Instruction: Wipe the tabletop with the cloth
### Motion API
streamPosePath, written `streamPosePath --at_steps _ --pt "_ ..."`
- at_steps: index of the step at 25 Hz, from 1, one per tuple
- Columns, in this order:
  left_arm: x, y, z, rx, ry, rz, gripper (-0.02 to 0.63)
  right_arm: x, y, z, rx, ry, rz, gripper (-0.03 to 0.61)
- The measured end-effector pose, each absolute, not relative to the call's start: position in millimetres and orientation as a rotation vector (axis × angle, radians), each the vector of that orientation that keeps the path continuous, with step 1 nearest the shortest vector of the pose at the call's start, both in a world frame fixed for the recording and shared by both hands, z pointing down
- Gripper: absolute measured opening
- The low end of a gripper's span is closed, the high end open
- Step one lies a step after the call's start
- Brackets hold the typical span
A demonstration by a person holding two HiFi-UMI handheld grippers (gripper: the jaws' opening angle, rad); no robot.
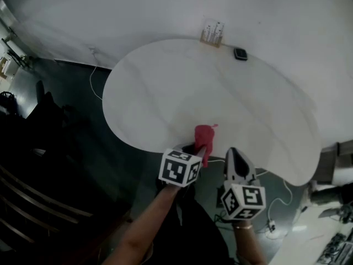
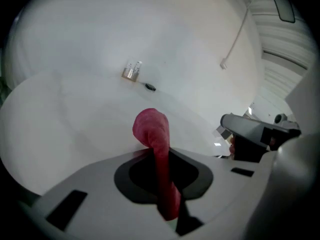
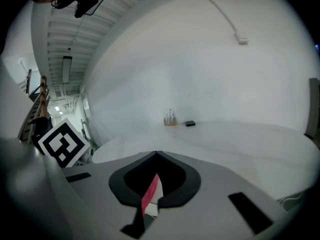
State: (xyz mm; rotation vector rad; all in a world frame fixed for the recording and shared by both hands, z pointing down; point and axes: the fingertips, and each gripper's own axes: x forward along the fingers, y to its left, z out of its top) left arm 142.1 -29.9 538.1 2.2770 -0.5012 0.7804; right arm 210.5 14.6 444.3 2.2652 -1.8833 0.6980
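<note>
The left gripper (image 1: 197, 149) is clamped on the red cloth (image 1: 204, 136), which stands bunched above its jaws at the near edge of the tabletop (image 1: 165, 87). Wiping proper looks not yet begun. Next, in my judgement, the cloth must be pressed flat onto the tabletop and swept across it, stopping short of the small holder (image 1: 212, 33) and the dark object (image 1: 240, 54) at the tabletop's far edge. The right gripper (image 1: 235, 153) hangs just off the near edge, jaws pressed together (a thin red-and-white sliver at their seam is too slight to identify). Whether the cloth touches the tabletop cannot be told.
</note>
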Motion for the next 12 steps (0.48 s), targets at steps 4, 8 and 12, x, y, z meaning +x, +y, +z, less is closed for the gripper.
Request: streamPosePath --at_steps 4,8,12 --pt "156 -7 563 2.265 -0.482 0.901 0.049 227 31 450 2.277 -1.859 0.721 0.002" --pt "131 -16 576 2.238 -0.561 0.946 0.049 227 27 453 2.241 -1.893 0.719 0.002" --pt "83 -39 578 2.22 -0.713 0.95 0.049 212 11 456 2.175 -1.951 0.725 0.002"
